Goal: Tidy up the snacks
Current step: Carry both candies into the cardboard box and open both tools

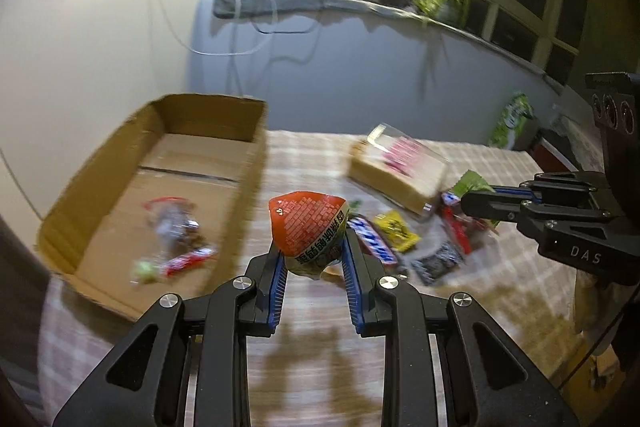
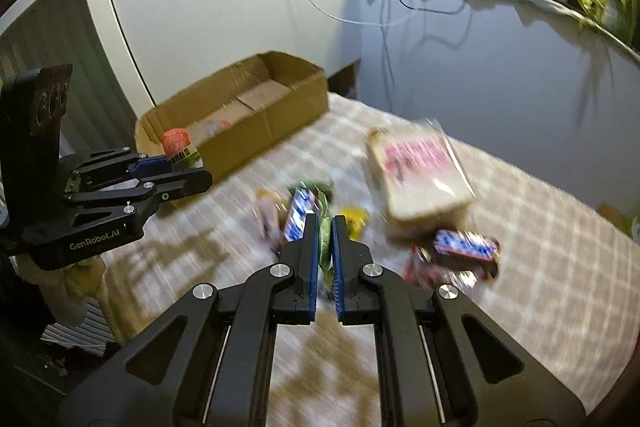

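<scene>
Both tongs carry snacks toward the cardboard box [image 1: 168,163].
Left tongs [image 1: 314,255] clamp the orange packet [image 1: 308,227]; right tongs [image 2: 325,243] pinch the green wrapper [image 2: 326,255]; next, release over the box at the bench's far-left corner.

Box [image 1: 256,147]: open-topped, far half bare, few snacks [image 1: 172,239] at near end.
Cloth [image 1: 312,339] near box: bare.
Right side: bread [image 1: 396,175], scattered bars [image 2: 466,247] crowd it.

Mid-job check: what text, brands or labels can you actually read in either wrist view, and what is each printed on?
"DAS": on the right gripper body, seen from the left wrist.
"GenRobot.AI": on the left gripper body, seen from the right wrist.
Orange snack packet in the left gripper: printed characters, not legible.
Bread bag pink label: blurred.
Blue candy bars: lettering blurred.
</scene>
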### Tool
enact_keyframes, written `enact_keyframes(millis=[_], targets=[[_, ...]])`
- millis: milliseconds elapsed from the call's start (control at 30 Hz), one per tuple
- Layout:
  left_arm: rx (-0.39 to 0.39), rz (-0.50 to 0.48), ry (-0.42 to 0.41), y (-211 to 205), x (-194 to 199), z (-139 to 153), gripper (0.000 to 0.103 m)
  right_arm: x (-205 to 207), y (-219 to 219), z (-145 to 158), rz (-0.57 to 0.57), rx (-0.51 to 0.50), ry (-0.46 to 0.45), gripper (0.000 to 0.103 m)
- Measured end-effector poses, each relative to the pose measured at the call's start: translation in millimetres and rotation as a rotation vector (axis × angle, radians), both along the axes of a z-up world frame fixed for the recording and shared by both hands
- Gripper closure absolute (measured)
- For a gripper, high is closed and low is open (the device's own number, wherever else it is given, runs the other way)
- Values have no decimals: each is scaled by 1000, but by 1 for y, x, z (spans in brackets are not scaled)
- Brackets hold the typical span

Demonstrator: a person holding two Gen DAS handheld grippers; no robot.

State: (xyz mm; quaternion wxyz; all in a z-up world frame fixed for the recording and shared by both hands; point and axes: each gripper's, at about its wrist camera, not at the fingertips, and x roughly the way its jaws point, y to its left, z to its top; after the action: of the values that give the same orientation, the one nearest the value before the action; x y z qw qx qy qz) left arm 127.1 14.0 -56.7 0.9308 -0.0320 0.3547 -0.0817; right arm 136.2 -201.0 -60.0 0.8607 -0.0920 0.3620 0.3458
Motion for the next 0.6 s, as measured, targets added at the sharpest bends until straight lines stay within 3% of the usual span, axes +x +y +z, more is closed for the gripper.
enact_keyframes(millis=[600], targets=[[20, 173, -10, 90, 10, 4, 81, 49, 122, 26, 124, 19, -22, 97]])
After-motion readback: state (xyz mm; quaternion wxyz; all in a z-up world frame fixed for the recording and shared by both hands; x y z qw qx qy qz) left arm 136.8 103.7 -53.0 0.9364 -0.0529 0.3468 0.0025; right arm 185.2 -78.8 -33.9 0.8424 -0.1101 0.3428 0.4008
